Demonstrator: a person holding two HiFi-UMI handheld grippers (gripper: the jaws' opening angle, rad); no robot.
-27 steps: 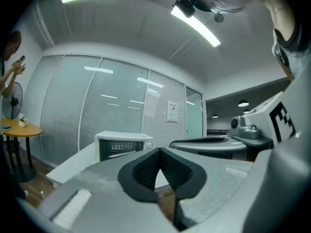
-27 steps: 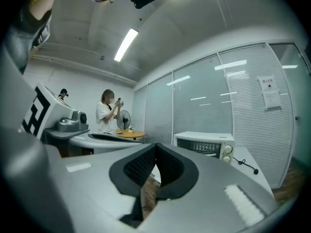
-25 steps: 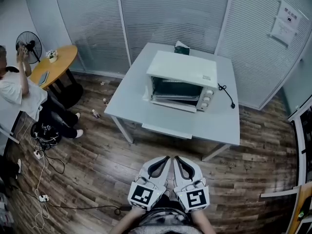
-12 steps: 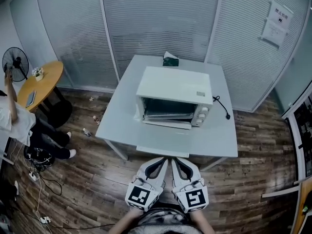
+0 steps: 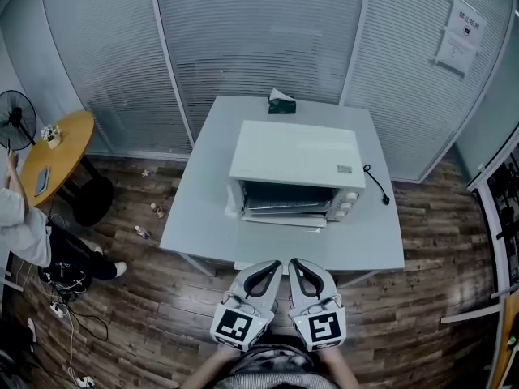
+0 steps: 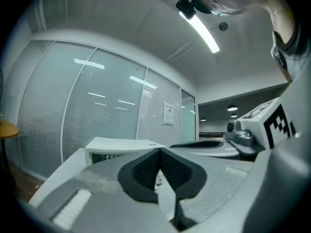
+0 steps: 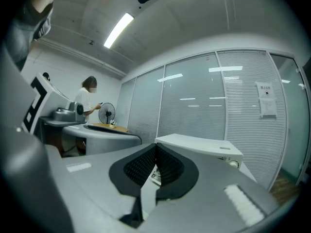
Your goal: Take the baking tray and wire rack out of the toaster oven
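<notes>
A white toaster oven [image 5: 297, 168] stands on a pale grey table [image 5: 199, 209], its door [image 5: 284, 219] folded down at the front. Inside its dark opening a metal tray or rack [image 5: 285, 207] shows as pale bars; I cannot tell the two apart. Both grippers are held side by side near the table's front edge, short of the oven. The left gripper [image 5: 276, 267] is shut with nothing in it, and so is the right gripper [image 5: 297, 267]. The oven also shows beyond the shut pads in the left gripper view [image 6: 116, 147] and the right gripper view [image 7: 204, 149].
A green tissue box [image 5: 281, 103] sits at the table's far edge and a black power cord [image 5: 376, 183] trails right of the oven. A round wooden table [image 5: 50, 154], a fan [image 5: 15, 117] and a seated person [image 5: 20, 225] are at left. Glass partitions with blinds stand behind.
The table and oven have come closer and more square-on in the head view; both grippers, still shut, now reach the table's front edge. The round table and person have slid left.
</notes>
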